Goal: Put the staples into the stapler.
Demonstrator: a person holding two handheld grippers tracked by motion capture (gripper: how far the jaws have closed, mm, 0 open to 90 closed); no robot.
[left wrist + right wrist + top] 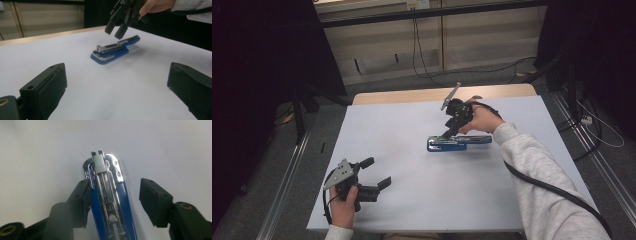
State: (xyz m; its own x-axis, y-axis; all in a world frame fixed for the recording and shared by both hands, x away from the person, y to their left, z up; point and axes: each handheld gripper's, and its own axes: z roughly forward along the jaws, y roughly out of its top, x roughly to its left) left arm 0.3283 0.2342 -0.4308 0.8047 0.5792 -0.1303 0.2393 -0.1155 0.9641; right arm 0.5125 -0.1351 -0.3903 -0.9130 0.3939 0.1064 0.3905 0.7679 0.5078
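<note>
Stapler (459, 142) flat on table (412, 200), under right gripper (449, 134), fingers released astride it, left gripper (378, 173) released.

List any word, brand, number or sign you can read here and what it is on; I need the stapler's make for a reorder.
No text can be read in these pictures.
Blue stapler: its metal base and open staple channel show no brand or number.
Right gripper and left gripper: black jaws, no markings legible.
White table: plain, no label.
</note>
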